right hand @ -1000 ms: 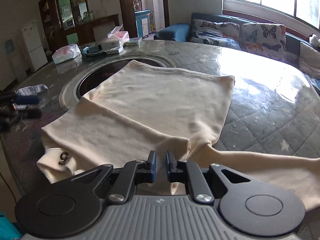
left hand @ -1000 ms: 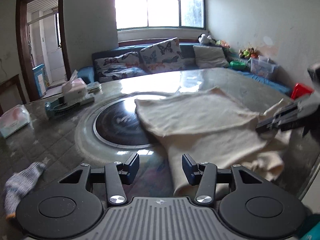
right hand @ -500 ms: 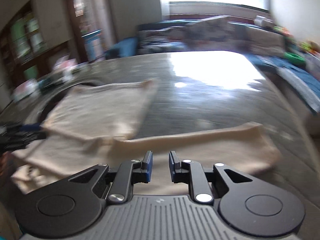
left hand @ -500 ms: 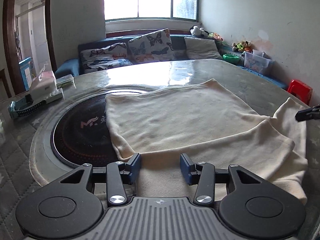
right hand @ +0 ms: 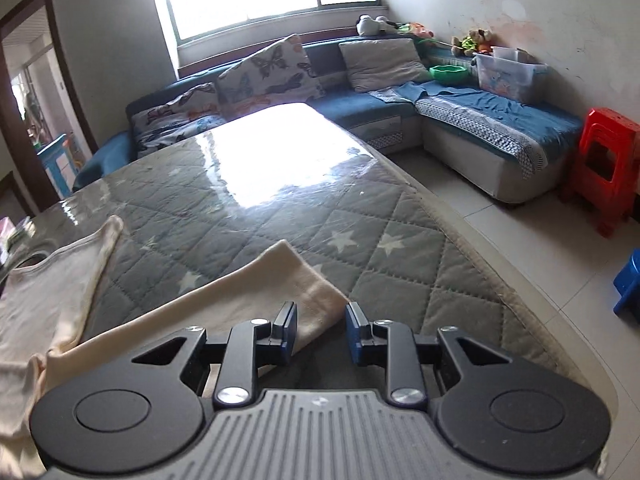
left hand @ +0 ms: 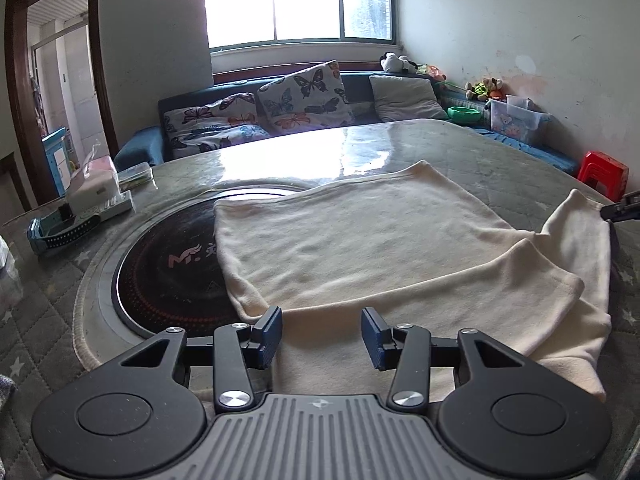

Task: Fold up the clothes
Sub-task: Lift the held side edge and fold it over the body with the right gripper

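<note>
The cream garment (left hand: pixel 360 240) lies spread on my worktop (right hand: pixel 304 208), partly folded: its broad body covers the right part of the round black hotplate (left hand: pixel 172 264) sunk into the top, and a folded layer sits across the near edge. One long sleeve (right hand: pixel 256 292) runs out flat to the right over the grey quilted cover with its white stars, its cuff end lying just ahead of my right tongs (right hand: pixel 322 334). Those tongs are spread apart, empty, the left pad over the sleeve's edge and the right pad over bare cover; I cannot tell whether they touch the cloth. My left tongs (left hand: pixel 322 338) are spread wider, empty too, low over the near hem of the garment close to the hotplate's rim. In the left view the tip of my right tongs shows at the far right edge, beside the sleeve. Further left on the worktop sit a tissue box (left hand: pixel 94 188) and a blue-strapped watch (left hand: pixel 60 232). Beyond the worktop stand a blue sofa (right hand: pixel 460 120) with butterfly cushions (left hand: pixel 304 96), a red stool (right hand: pixel 604 164) and a bright window (left hand: pixel 296 0)
</note>
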